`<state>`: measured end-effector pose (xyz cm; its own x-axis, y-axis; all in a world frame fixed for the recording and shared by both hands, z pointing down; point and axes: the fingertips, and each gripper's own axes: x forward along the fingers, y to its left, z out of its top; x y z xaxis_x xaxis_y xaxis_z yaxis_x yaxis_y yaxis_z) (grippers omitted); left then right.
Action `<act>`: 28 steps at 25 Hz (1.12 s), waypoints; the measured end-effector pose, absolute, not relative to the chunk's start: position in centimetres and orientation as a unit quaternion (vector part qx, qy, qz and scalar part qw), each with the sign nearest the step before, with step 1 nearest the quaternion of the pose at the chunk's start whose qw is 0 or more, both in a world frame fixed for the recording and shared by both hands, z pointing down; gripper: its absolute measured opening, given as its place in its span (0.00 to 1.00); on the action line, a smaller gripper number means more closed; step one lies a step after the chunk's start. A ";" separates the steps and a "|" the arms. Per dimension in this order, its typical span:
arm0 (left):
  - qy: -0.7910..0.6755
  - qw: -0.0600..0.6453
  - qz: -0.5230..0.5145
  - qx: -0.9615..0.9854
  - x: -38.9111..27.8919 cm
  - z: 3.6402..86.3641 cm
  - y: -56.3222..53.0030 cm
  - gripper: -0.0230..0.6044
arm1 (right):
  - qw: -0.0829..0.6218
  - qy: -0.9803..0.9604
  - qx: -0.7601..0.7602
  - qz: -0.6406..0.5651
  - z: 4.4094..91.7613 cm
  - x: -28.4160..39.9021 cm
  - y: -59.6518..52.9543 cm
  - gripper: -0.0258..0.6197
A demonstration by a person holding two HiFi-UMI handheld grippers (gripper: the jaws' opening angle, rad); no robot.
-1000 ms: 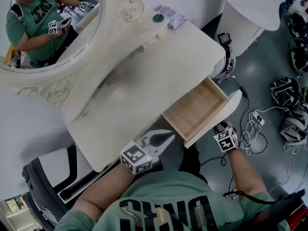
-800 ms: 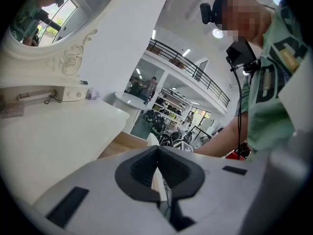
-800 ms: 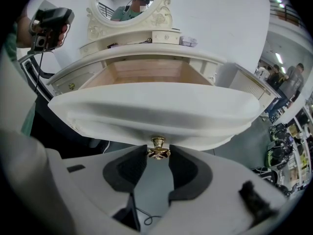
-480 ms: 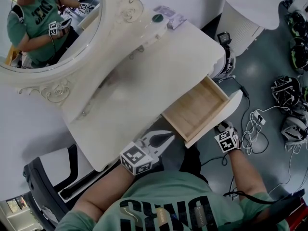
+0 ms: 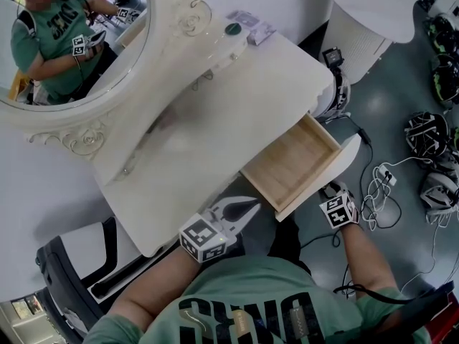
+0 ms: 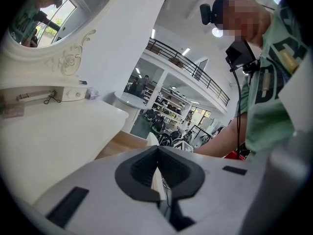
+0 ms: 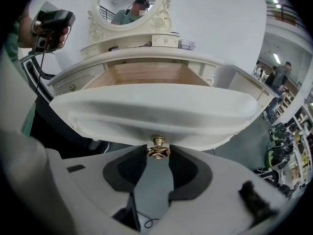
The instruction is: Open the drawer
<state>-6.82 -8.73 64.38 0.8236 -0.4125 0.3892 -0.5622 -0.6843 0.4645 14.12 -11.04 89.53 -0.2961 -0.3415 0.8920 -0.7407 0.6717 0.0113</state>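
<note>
The white dressing table's (image 5: 237, 106) right drawer (image 5: 290, 165) stands pulled out, its bare wooden inside showing. In the right gripper view its curved white front (image 7: 151, 116) fills the middle, with a small brass knob (image 7: 158, 150) under it. My right gripper (image 7: 158, 153) is shut on that knob, which sits between the two pad tips. From the head view this gripper (image 5: 331, 190) sits just below the drawer front, its tips hidden. My left gripper (image 5: 251, 205) hovers shut and empty by the table's front edge, left of the drawer (image 6: 128, 143); its pads (image 6: 146, 168) meet.
An oval mirror (image 5: 72, 41) and small items stand at the table's back. A white round wicker stand (image 5: 373, 13) is at the far right. Cables (image 5: 380, 192) and dark gear (image 5: 423, 135) lie on the grey floor. A black chair frame (image 5: 64, 278) is at lower left.
</note>
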 end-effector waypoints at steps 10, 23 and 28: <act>-0.270 0.295 0.128 0.908 -7.1 64.2 -8.9 0.05 | 0.471 -0.781 0.352 0.211 89.6 14.1 -10.9 0.26; -0.264 0.281 0.119 0.915 -6.3 61.7 -11.3 0.05 | 0.479 -0.779 0.345 0.209 86.9 13.7 -11.6 0.32; -0.262 0.265 0.110 0.921 -5.7 59.0 -12.7 0.05 | 0.471 -0.791 0.330 0.209 83.9 14.3 -10.0 0.32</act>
